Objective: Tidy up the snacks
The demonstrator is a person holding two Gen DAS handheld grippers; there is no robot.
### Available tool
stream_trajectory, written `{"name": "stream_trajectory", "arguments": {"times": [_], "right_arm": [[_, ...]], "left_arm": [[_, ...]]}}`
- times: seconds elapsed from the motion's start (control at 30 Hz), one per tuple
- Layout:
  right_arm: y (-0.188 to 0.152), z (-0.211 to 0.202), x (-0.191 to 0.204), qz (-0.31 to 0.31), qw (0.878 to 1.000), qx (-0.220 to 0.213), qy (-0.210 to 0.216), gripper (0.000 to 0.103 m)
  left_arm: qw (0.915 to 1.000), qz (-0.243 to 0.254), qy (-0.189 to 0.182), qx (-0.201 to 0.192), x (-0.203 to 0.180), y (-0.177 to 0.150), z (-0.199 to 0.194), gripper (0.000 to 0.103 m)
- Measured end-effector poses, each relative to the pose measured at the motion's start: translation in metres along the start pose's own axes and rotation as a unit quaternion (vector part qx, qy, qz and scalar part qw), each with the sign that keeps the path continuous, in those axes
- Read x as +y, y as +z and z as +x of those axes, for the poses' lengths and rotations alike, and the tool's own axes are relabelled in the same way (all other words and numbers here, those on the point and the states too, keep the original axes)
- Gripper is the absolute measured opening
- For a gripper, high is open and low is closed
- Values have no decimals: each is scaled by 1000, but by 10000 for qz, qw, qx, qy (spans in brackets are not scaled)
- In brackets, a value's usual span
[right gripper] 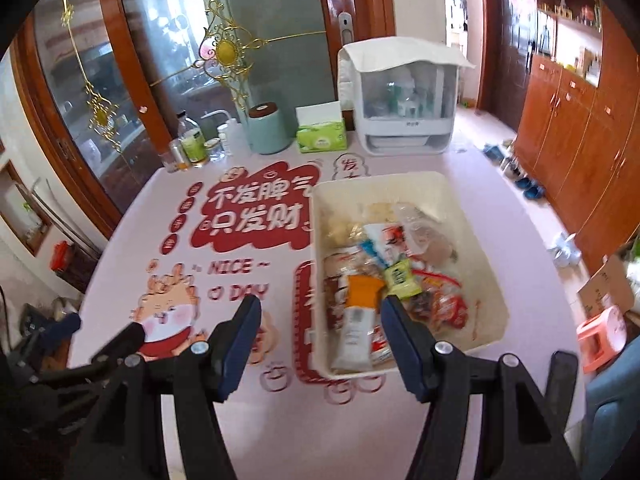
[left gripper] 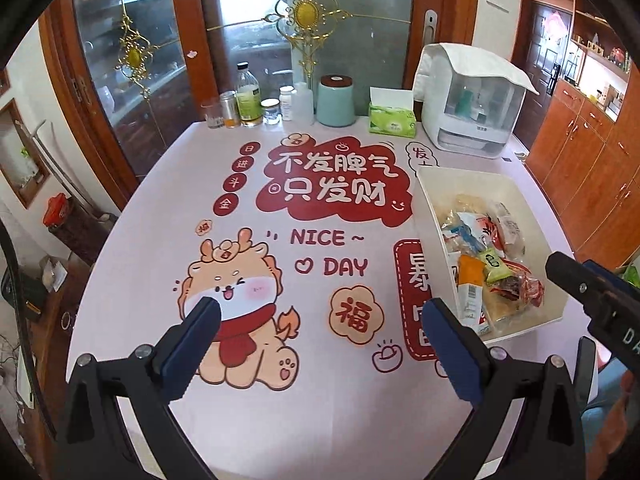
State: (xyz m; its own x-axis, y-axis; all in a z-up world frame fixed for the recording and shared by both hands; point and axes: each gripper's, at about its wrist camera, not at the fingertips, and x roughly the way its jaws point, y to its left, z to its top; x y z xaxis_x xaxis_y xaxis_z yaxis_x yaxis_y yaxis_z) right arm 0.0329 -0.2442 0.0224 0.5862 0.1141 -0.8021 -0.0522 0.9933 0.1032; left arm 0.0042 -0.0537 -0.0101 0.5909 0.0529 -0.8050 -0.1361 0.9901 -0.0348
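A white rectangular bin (right gripper: 440,192) stands on the right half of the table and holds several wrapped snacks (right gripper: 384,272), among them an orange-and-white packet (right gripper: 358,312) and a green packet (right gripper: 400,278). The bin (left gripper: 460,178) and its snacks (left gripper: 488,264) also show in the left wrist view. My left gripper (left gripper: 320,322) is open and empty above the cartoon print, left of the bin. My right gripper (right gripper: 320,320) is open and empty over the bin's near left corner. The right gripper also shows at the right edge of the left wrist view (left gripper: 588,284).
The table wears a pink cloth (left gripper: 248,420) with red prints. Along its far edge stand bottles and jars (left gripper: 248,100), a teal canister (left gripper: 336,100), a green tissue box (left gripper: 392,120) and a white appliance (left gripper: 468,112). Wooden cabinets (right gripper: 580,152) line the right wall.
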Motion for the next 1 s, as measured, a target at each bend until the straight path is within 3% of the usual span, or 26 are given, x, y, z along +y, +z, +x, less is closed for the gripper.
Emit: {"name": "stream_trajectory", "arguments": {"times": [0.23, 0.67, 1.0], "right_arm": [[-13, -13, 19, -156, 9993, -171, -288, 63], [-15, -20, 19, -164, 9975, -357, -587, 63], [-23, -12, 15, -116, 9982, -59, -578, 63]], "left_arm": [[9998, 74, 42, -180, 1, -4, -10, 100], [9992, 165, -20, -354, -6, 4, -15, 100], [9997, 196, -13, -165, -11, -2, -8, 100]]}}
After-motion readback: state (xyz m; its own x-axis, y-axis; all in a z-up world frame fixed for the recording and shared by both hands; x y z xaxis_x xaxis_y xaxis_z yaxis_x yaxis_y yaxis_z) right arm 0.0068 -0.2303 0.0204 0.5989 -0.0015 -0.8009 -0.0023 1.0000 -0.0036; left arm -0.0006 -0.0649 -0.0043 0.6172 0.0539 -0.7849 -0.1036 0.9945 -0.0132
